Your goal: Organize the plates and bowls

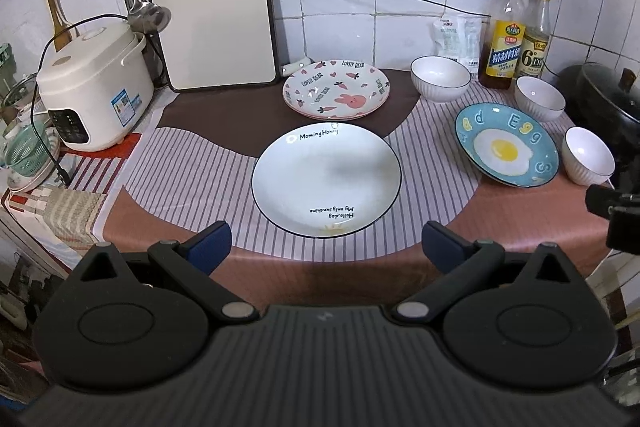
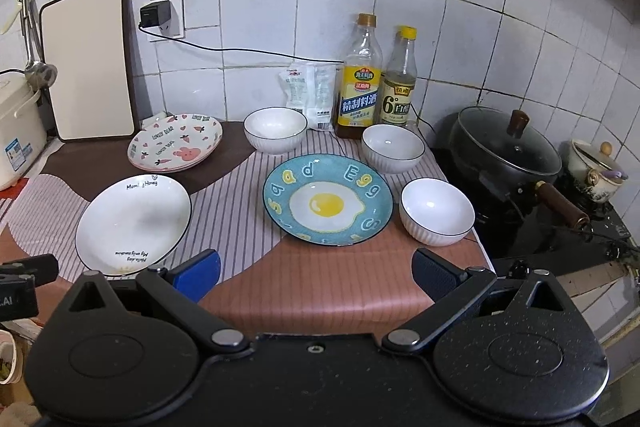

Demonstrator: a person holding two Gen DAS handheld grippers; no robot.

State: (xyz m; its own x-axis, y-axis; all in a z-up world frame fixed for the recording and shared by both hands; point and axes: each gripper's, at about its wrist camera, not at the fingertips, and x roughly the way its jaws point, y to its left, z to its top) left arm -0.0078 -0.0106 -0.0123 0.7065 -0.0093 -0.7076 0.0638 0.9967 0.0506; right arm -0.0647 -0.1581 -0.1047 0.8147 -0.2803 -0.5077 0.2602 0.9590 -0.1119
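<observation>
Bench (image 1: pixel 160 163) under a striped cloth, tiled wall behind. Rice cooker (image 1: pixel 94 87) at far left, lid shut; contents not visible. Cutting board (image 1: pixel 212 3) leans upright on the wall beside it. Lidded black pan (image 2: pixel 504 147) on the stove at right; contents cannot be made out through the lid.

White plate (image 1: pixel 326 179) centre-front, empty, lettering on the rim. Egg plate (image 2: pixel 328 205), blue, to its right, empty, apart from it. Pink plates (image 1: pixel 336 89) behind the white one: two stacked, top one empty.

Three white bowls, all empty, upright: back bowl (image 2: pixel 275 129) near the pouch, middle bowl (image 2: pixel 393 147) just by the bottles, front bowl (image 2: pixel 437 217) almost touching the egg plate's right rim.

Two bottles (image 2: pixel 362 79) stand at the wall.

Left gripper (image 1: pixel 326 243): fingers wide, holding nothing, before the white plate. Right gripper (image 2: pixel 316 273): fingers wide, holding nothing, before the egg plate.
</observation>
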